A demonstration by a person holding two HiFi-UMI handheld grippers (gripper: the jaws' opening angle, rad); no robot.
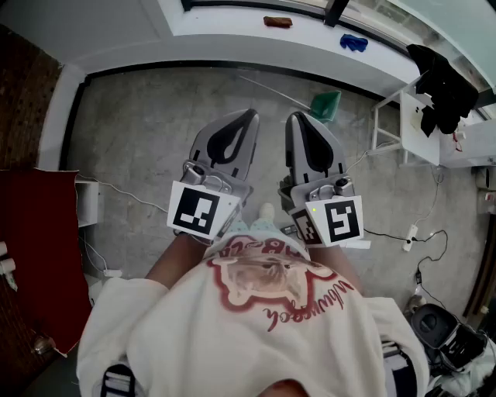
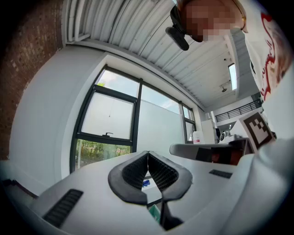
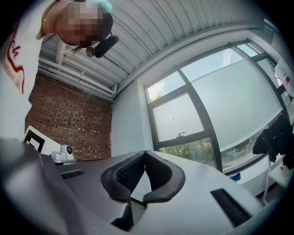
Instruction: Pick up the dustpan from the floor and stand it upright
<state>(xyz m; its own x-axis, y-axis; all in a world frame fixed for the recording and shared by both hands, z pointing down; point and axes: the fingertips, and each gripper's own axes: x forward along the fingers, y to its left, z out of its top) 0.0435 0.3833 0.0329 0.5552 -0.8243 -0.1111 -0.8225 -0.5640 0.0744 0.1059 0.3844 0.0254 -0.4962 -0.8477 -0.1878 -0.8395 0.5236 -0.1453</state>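
While left gripper (image 1: 249, 116) and right gripper (image 1: 297, 118) sit clenched and empty, dustpan (image 1: 326, 105) lies upper centre: open wide, approach low.

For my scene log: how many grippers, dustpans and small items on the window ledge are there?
Grippers: 2, left gripper and right gripper
Dustpan: 1
Small items on the ledge: 2, blue item and red item
Total: 5
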